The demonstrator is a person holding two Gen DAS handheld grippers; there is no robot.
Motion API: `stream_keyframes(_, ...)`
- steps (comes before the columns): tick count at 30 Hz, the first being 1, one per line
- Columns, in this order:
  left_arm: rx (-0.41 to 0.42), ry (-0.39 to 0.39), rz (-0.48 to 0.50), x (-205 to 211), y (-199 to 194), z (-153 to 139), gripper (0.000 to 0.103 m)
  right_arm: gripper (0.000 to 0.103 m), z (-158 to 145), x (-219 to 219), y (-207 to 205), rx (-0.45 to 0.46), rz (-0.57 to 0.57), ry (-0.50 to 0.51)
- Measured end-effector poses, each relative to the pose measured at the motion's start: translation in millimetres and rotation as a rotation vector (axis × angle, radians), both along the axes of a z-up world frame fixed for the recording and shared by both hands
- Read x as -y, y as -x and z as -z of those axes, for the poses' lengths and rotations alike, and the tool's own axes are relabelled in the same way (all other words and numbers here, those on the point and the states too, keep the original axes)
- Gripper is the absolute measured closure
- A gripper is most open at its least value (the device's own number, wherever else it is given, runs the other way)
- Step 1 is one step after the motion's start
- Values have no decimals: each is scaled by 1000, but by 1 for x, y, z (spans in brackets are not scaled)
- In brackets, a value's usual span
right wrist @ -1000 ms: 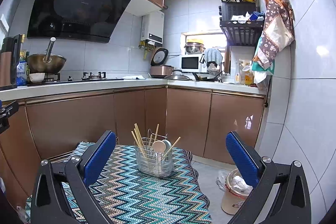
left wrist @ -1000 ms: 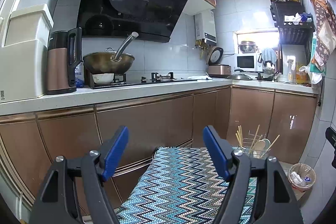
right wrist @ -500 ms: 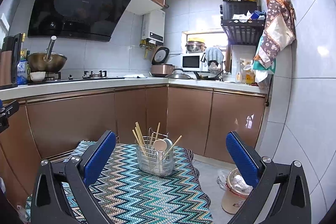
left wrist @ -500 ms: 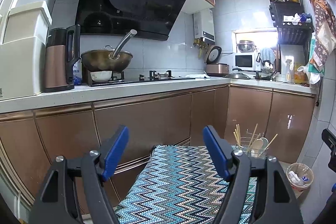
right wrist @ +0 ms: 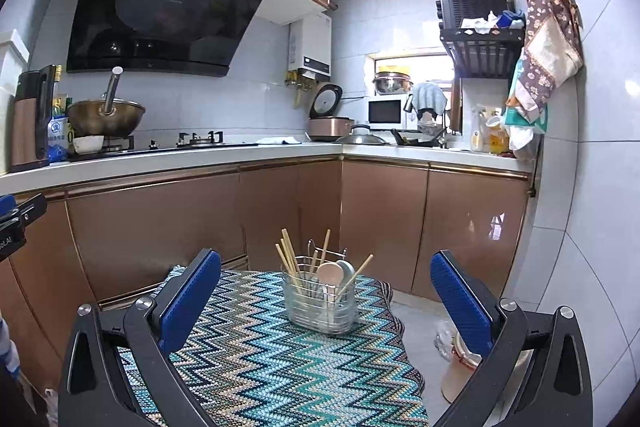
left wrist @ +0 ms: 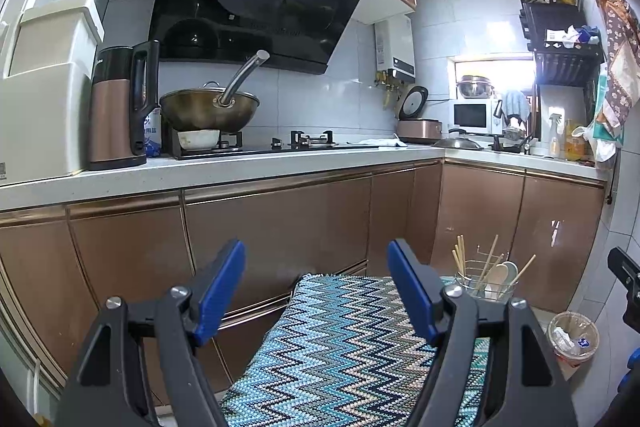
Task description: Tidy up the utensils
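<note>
Both grippers empty, jaws apart; utensil basket (right wrist: 319, 301) upright on zigzag cloth (right wrist: 280, 359).

Both grippers are held level and pointing forward, the left gripper (left wrist: 316, 291) and right gripper (right wrist: 326, 301) each with blue-padded jaws spread wide, gripping nothing.

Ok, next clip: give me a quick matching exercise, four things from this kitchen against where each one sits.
Things:
1. wire utensil caddy
2. wok
3. microwave
4. floral apron

Places:
A. hanging on the right-hand wall
B. on the zigzag cloth, ahead of the open right gripper
C. on the stove at the left of the counter
D. on the counter by the window, far corner

Pairs: 1-B, 2-C, 3-D, 4-A
</note>
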State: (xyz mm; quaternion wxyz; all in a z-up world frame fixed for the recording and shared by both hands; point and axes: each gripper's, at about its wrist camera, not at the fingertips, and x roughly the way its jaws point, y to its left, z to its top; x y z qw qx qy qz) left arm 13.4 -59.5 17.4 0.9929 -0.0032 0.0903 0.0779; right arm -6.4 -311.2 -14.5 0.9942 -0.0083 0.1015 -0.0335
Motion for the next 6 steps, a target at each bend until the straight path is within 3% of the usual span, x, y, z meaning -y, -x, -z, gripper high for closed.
stream_keyframes(6,-5,1,-4,0,-2,2,31,0,0,-4,-2,7,-15,10)
